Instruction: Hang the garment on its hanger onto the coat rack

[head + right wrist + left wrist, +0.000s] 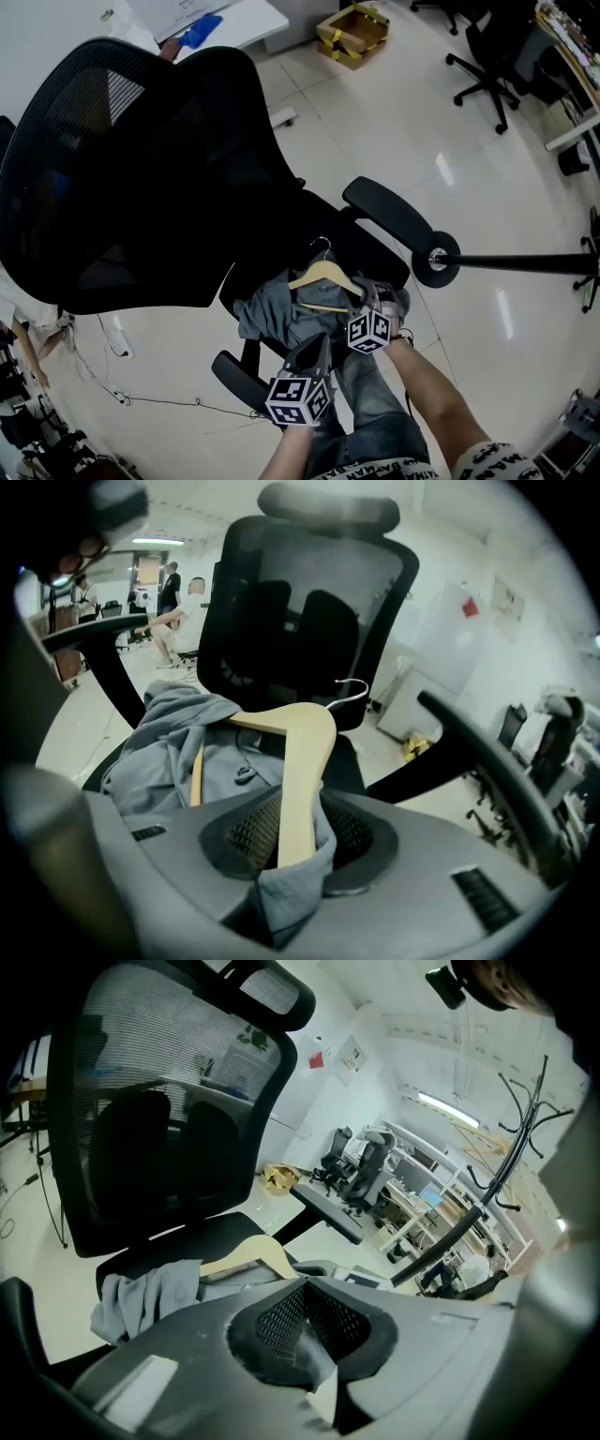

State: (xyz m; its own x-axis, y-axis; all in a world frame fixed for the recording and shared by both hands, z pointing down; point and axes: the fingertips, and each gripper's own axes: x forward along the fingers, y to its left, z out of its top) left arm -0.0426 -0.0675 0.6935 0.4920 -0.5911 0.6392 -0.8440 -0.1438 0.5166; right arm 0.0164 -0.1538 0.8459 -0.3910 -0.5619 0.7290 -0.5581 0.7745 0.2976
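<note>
Right gripper [296,829] is clamped on one arm of the wooden hanger [305,761], and a fold of the grey garment [178,733] is pinched in with it. Left gripper [307,1321] sits at lower centre of the head view, jaws together on nothing. Hanger and garment lie on the seat of the black chair [141,169], mid-frame. The hanger's long axis runs across the frame there, and the hook [349,691] points up toward the chair back.

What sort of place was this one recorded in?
Probably an office or lab workspace: a mesh office chair up close, more swivel chairs on the glossy tiled floor, and a white desk behind.
</note>
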